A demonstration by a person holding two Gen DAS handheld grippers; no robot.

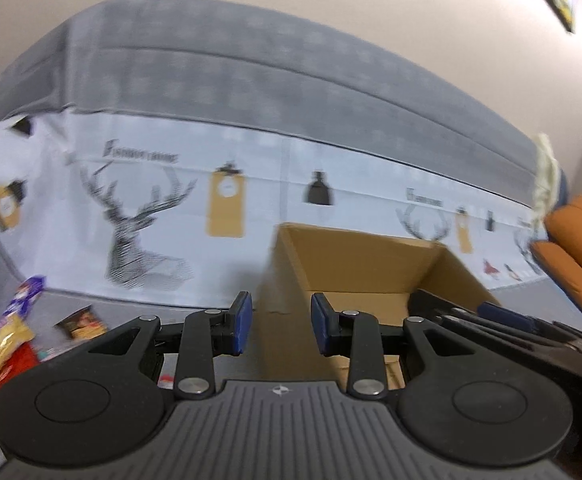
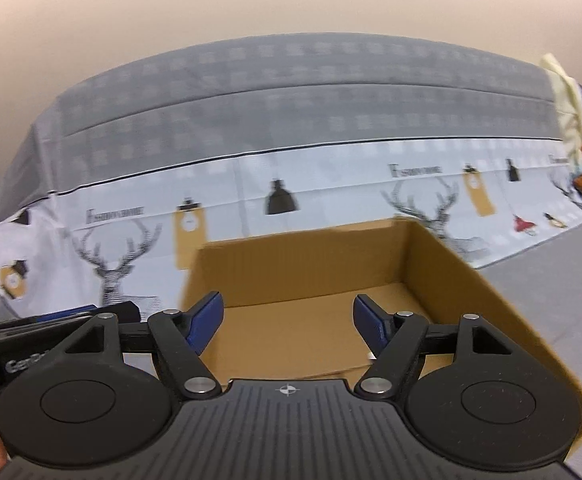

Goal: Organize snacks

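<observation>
Looking along our 2 grippers, we find both empty; the left gripper (image 1: 281,326) has its blue pads parted by a modest gap with nothing between them, and the right gripper (image 2: 287,326) has its jaws spread wider, also bare. The cardboard box (image 2: 331,256) lies straight ahead of the right fingers, open side up, and we see no snack on the part of its floor that shows; in the left wrist view it lies ahead and to the right. The snacks (image 1: 9,330), a loose cluster of bright packets, lie on the grey surface low at the left edge of the left wrist view, well apart from the box and well off to the left of the fingers; a small dark packet (image 1: 81,322) lies just beside them, nearer the pads. We cannot tell any packet's long axis through the blur. We judge the left hand the nearer, so the coming move is probably a swing leftward and downward toward the pile; the right hand faces only the box.
</observation>
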